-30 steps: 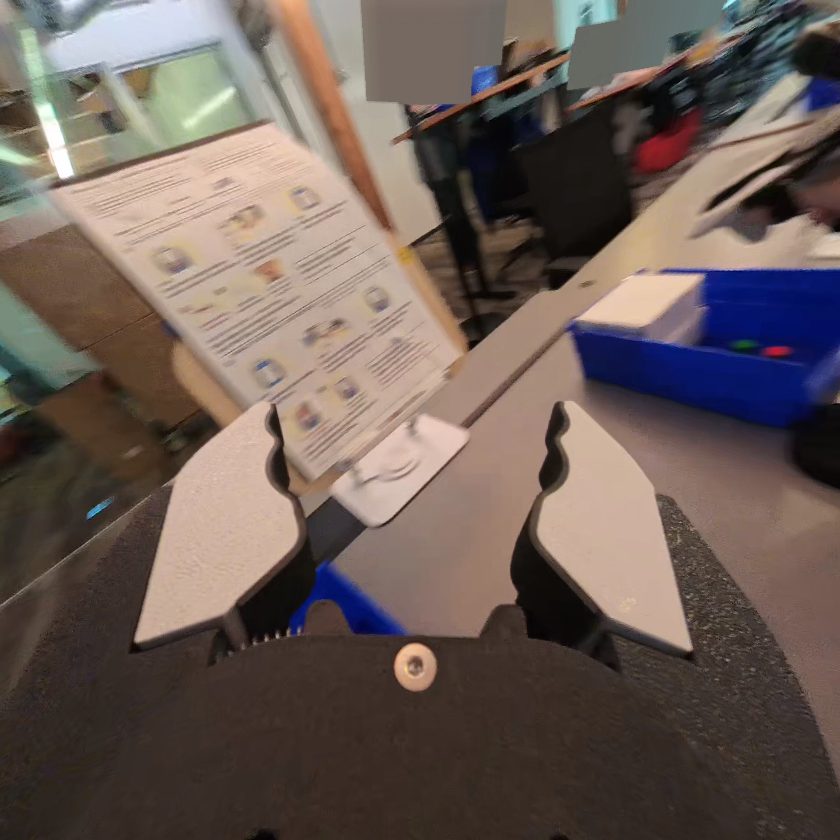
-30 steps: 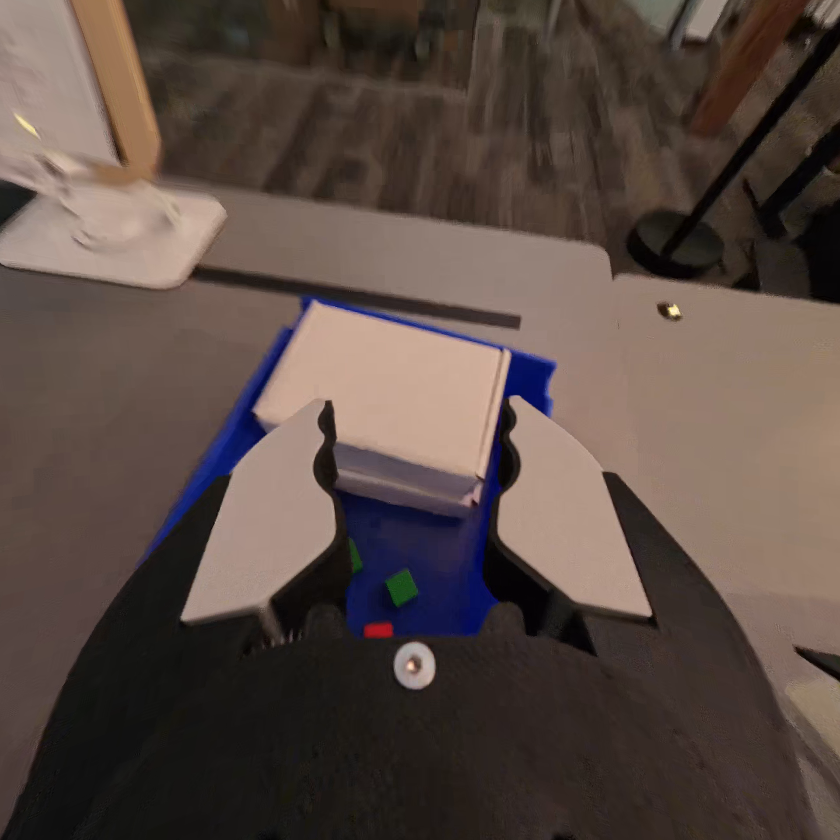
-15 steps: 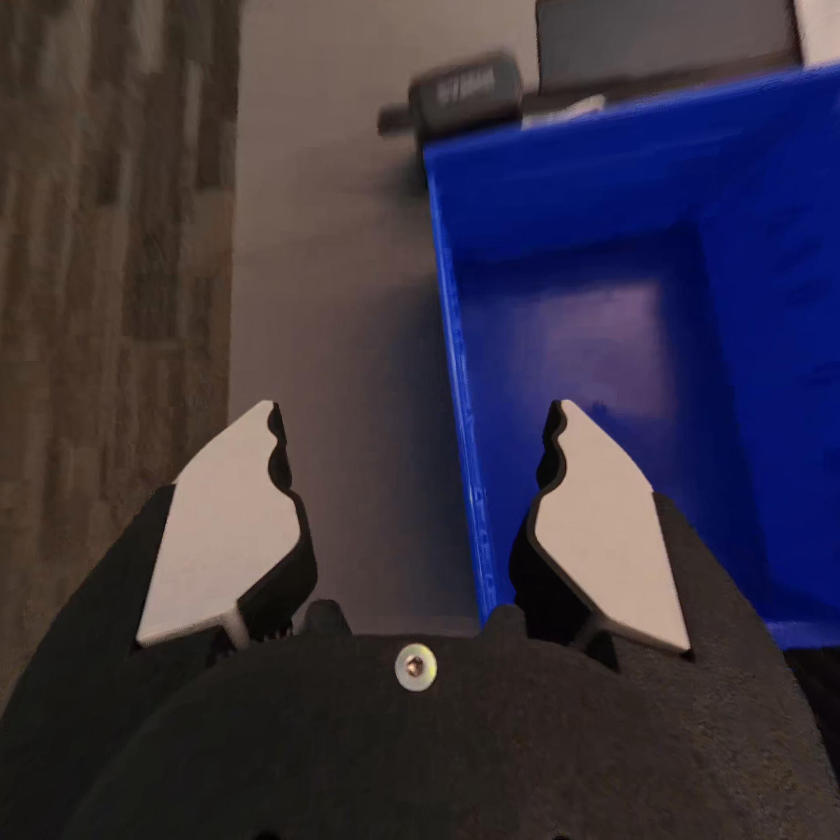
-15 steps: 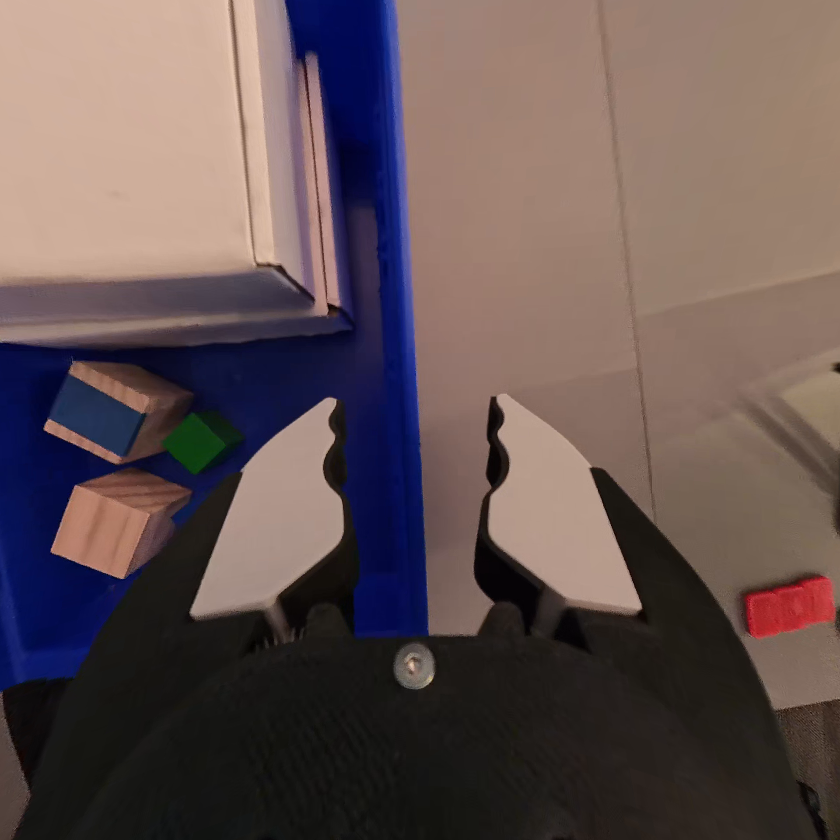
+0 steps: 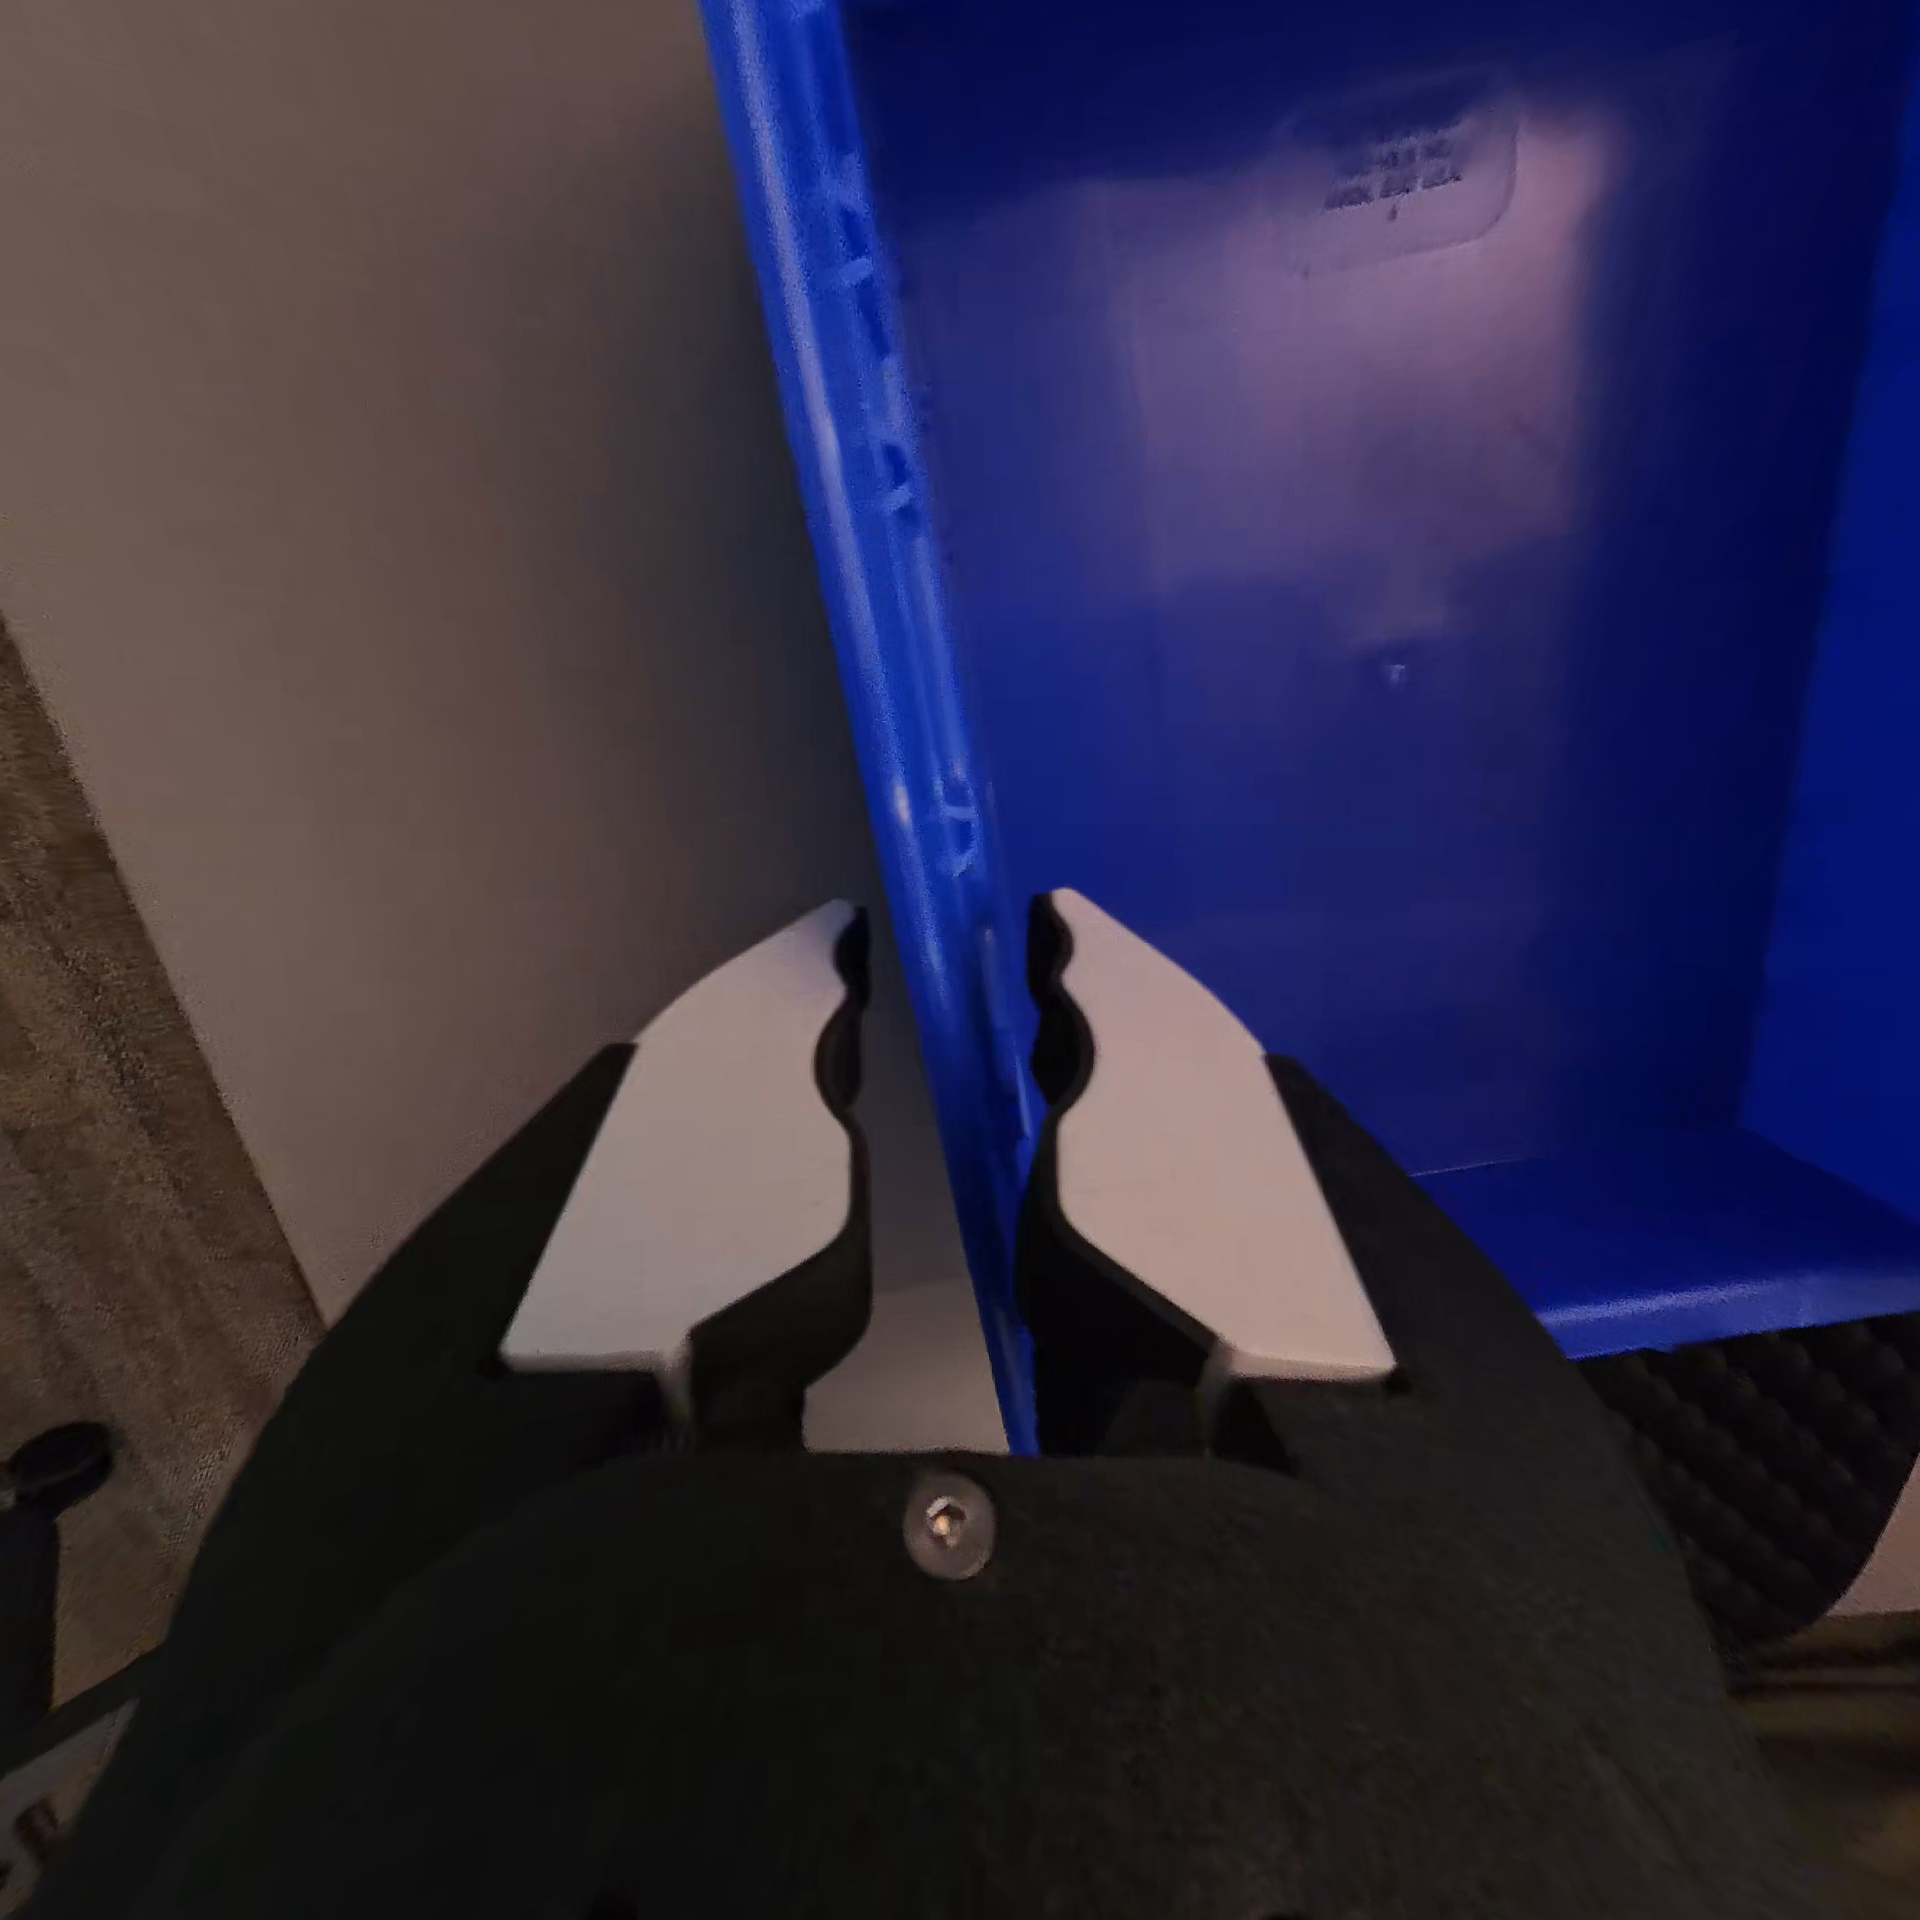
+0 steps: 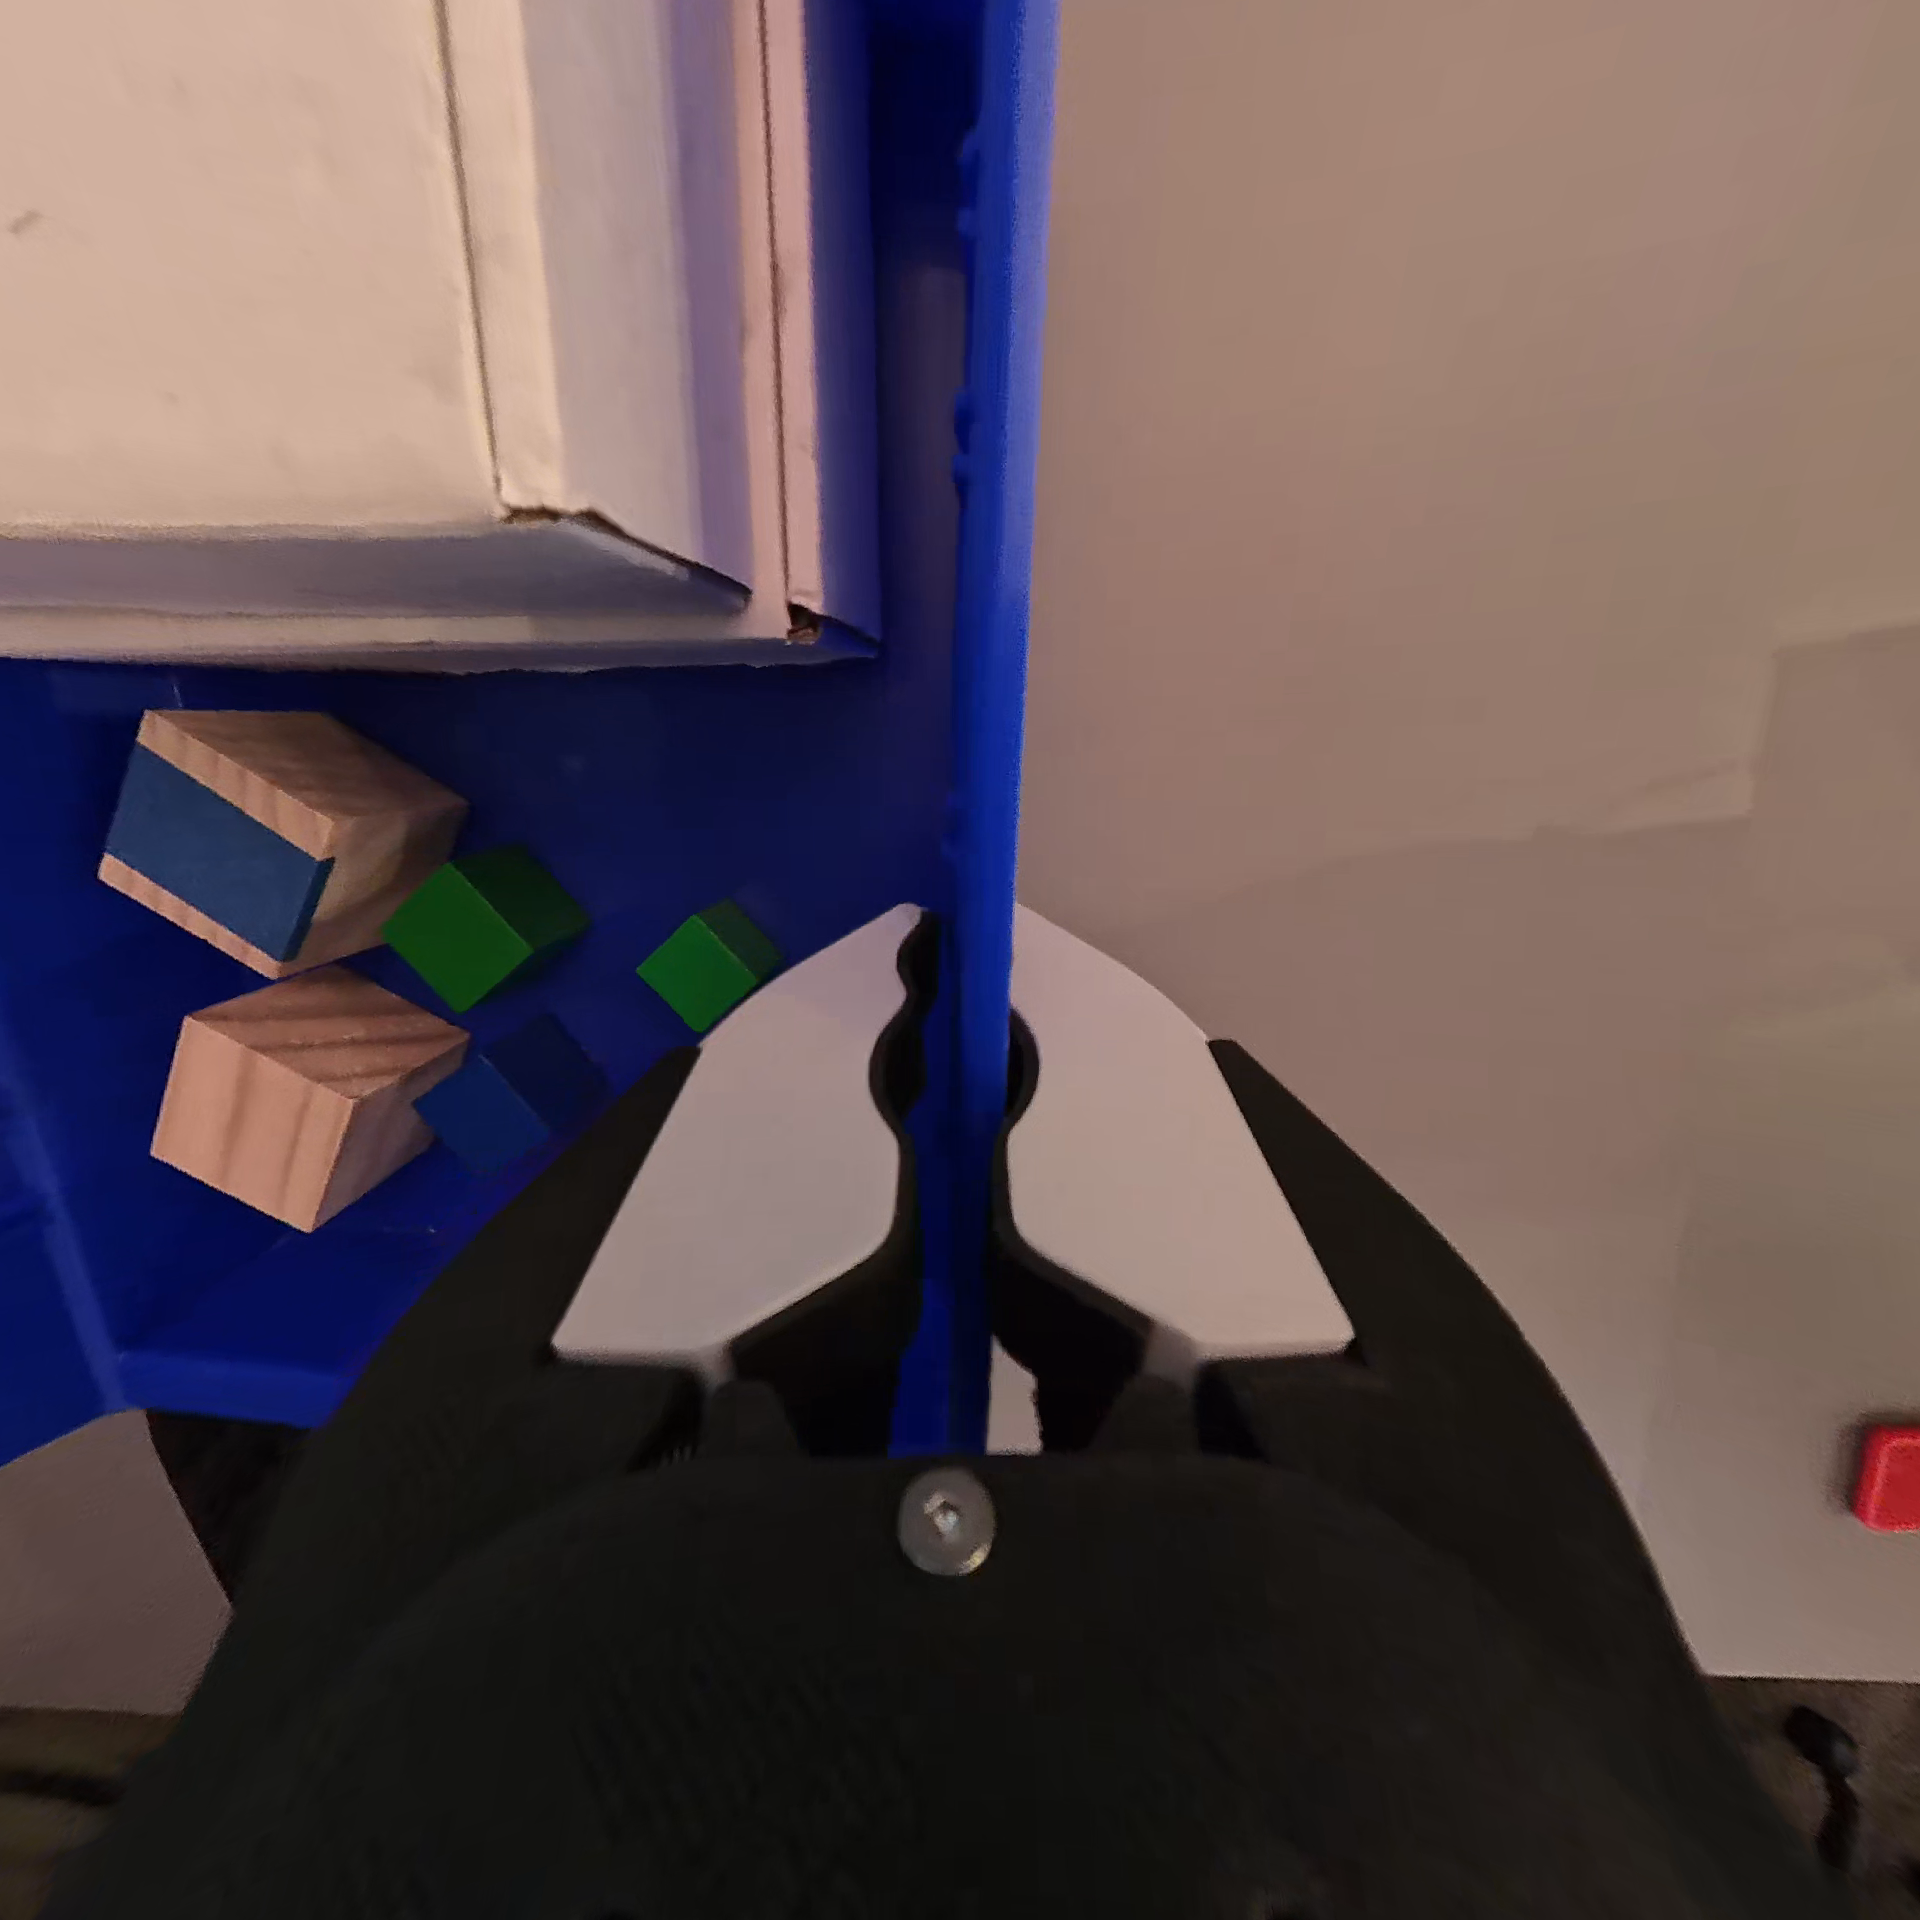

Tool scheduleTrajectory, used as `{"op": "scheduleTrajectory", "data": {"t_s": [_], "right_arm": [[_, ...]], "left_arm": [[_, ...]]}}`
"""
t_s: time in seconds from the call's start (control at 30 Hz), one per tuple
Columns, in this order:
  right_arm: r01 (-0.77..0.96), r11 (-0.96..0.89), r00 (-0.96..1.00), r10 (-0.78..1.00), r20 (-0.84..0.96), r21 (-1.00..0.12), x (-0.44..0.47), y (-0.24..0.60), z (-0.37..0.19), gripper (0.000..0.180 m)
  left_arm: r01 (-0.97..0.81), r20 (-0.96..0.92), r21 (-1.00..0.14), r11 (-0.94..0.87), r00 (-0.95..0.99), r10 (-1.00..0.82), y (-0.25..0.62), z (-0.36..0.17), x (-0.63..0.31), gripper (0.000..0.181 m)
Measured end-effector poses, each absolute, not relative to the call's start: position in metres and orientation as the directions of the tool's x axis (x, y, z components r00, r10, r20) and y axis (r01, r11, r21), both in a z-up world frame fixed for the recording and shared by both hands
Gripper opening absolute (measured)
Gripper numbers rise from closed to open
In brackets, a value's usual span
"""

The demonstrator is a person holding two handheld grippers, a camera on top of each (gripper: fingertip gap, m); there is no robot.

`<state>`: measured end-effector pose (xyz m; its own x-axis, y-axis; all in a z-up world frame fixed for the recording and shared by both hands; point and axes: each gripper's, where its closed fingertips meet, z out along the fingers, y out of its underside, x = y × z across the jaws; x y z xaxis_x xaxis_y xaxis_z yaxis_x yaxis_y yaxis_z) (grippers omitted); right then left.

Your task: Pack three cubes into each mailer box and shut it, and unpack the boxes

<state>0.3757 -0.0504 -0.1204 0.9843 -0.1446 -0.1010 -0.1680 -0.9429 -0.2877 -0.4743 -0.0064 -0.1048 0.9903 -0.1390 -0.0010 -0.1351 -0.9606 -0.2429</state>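
My left gripper (image 5: 945, 909) straddles the left wall of an empty blue bin (image 5: 883, 520). Its jaws are narrowed: the right finger touches the wall and a thin gap shows at the left finger. My right gripper (image 6: 961, 925) is shut on the right wall of a second blue bin (image 6: 987, 520). That bin holds a closed white mailer box (image 6: 239, 260). It also holds a wooden cube with a blue face (image 6: 270, 831), a plain wooden cube (image 6: 301, 1091), two small green cubes (image 6: 478, 925) (image 6: 707, 961) and a small blue cube (image 6: 499, 1091).
Both bins stand on a grey table (image 6: 1455, 520). A small red block (image 6: 1886, 1475) lies on the table right of my right gripper. The table edge and carpet floor (image 5: 83, 1039) are close on the left. A black textured pad (image 5: 1745, 1455) lies below the empty bin. The grippers' ends are close to 85 cm from one another.
Both grippers have moved down onto the bin walls and narrowed. The right one has closed on its bin's right wall. The left one has nearly closed around the empty bin's left wall.
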Motion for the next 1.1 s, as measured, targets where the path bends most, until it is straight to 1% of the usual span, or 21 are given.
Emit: {"op": "scheduleTrajectory", "data": {"t_s": [0.07,0.17,0.27,0.4,0.47,0.57,0.63,0.67,0.77,0.9,1.03,1.1], "right_arm": [[-0.106,-0.957,0.992,-0.083,-0.095,-0.271,0.368,-0.049,-0.122,0.009],[-0.031,-0.966,0.993,0.0,-0.122,-0.256,0.35,-0.047,-0.122,0.009],[0.016,-0.972,0.989,0.049,-0.138,-0.233,0.334,-0.044,-0.122,0.009],[0.106,-0.977,0.99,0.122,-0.075,-0.184,0.318,-0.04,-0.122,0.01],[0.142,-0.976,0.985,0.156,-0.077,-0.167,0.305,-0.038,-0.122,0.012],[0.15,-0.979,0.971,0.172,-0.165,-0.137,0.278,-0.035,-0.121,0.012],[0.174,-0.978,0.965,0.193,-0.178,-0.117,0.263,-0.032,-0.121,0.012],[0.193,-0.975,0.963,0.209,-0.167,-0.107,0.257,-0.031,-0.121,0.011],[0.223,-0.972,0.963,0.231,-0.143,-0.068,0.24,-0.028,-0.121,0.009],[0.197,-0.98,0.97,0.195,-0.147,0.001,0.211,-0.027,-0.121,0.009],[0.208,-0.977,0.971,0.201,-0.129,0.043,0.184,-0.028,-0.121,0.009],[0.201,-0.978,0.973,0.193,-0.129,0.049,0.172,-0.027,-0.121,0.009]], "left_arm": [[-0.152,0.026,-0.24,-0.959,0.986,-0.163,-0.004,-0.106,-0.466,0.019],[-0.186,-0.043,-0.211,-0.96,0.983,-0.181,-0.003,-0.107,-0.469,0.013],[-0.211,-0.085,-0.193,-0.958,0.976,-0.198,0.0,-0.107,-0.465,0.013],[-0.209,-0.052,-0.176,-0.962,0.978,-0.203,0.004,-0.107,-0.445,0.012],[-0.212,-0.041,-0.165,-0.963,0.977,-0.208,0.006,-0.107,-0.432,0.011],[-0.227,-0.07,-0.133,-0.965,0.973,-0.22,0.007,-0.108,-0.415,0.015],[-0.234,-0.092,-0.108,-0.966,0.97,-0.225,0.006,-0.109,-0.404,0.022],[-0.226,-0.105,-0.097,-0.969,0.971,-0.216,0.005,-0.11,-0.401,0.023],[-0.188,-0.1,-0.079,-0.979,0.979,-0.18,0.003,-0.11,-0.386,0.022],[-0.127,-0.004,-0.086,-0.988,0.992,-0.127,0.004,-0.109,-0.357,0.021],[-0.179,-0.044,-0.076,-0.981,0.983,-0.176,0.005,-0.112,-0.339,0.012],[-0.198,-0.061,-0.072,-0.978,0.979,-0.194,0.004,-0.112,-0.33,0.014]]}}
